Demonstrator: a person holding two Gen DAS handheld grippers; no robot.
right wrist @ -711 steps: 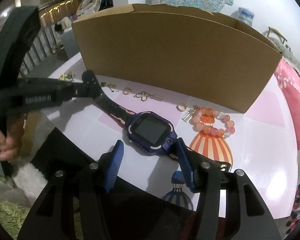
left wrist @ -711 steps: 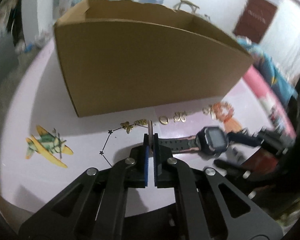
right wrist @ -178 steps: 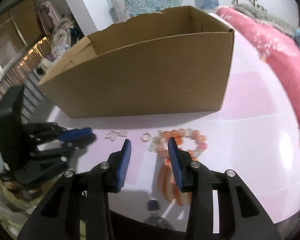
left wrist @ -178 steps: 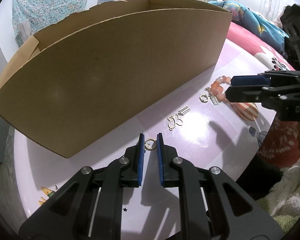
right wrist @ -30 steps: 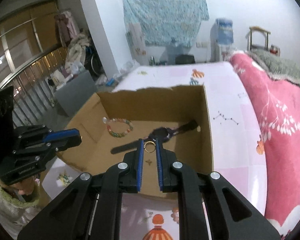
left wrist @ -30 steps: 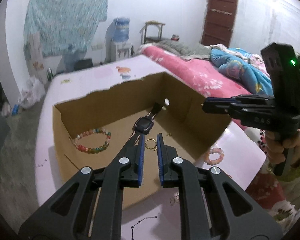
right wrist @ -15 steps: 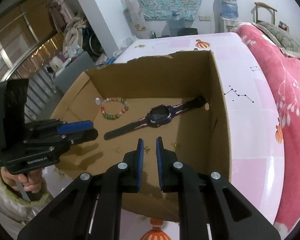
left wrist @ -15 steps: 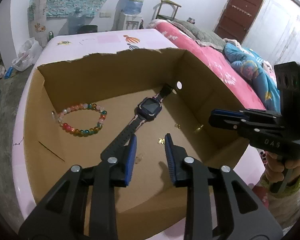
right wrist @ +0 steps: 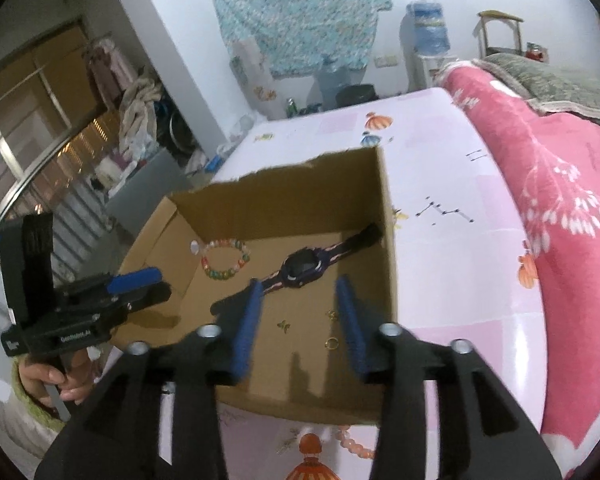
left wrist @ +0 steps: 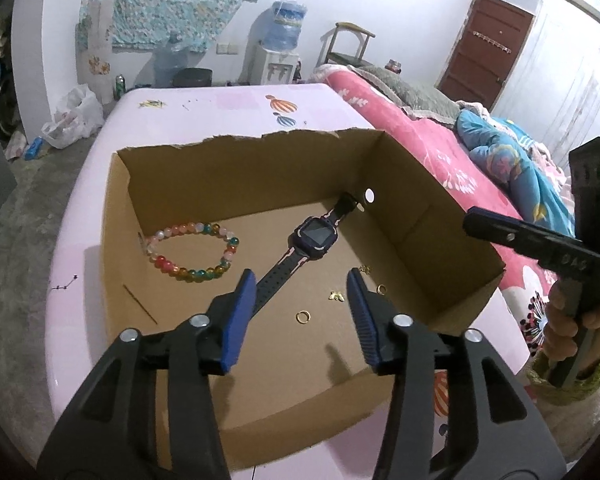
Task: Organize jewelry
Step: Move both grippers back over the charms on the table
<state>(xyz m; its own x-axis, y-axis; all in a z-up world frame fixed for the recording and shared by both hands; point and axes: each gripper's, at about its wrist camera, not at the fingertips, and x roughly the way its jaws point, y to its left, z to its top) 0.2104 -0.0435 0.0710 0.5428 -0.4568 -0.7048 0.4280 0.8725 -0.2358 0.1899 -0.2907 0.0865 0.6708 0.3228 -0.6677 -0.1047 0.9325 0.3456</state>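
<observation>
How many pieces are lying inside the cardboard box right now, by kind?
Bead bracelet: 1
Watch: 1
Gold rings: 2
Small gold charms: 2
Total: 6 in the box

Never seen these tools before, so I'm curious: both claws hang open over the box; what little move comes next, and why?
Probably lowering the right claw toward the orange bead bracelet outside the cardboard box. Both claws are open and empty, the gold rings lie inside, and that bracelet is not yet boxed.
</observation>
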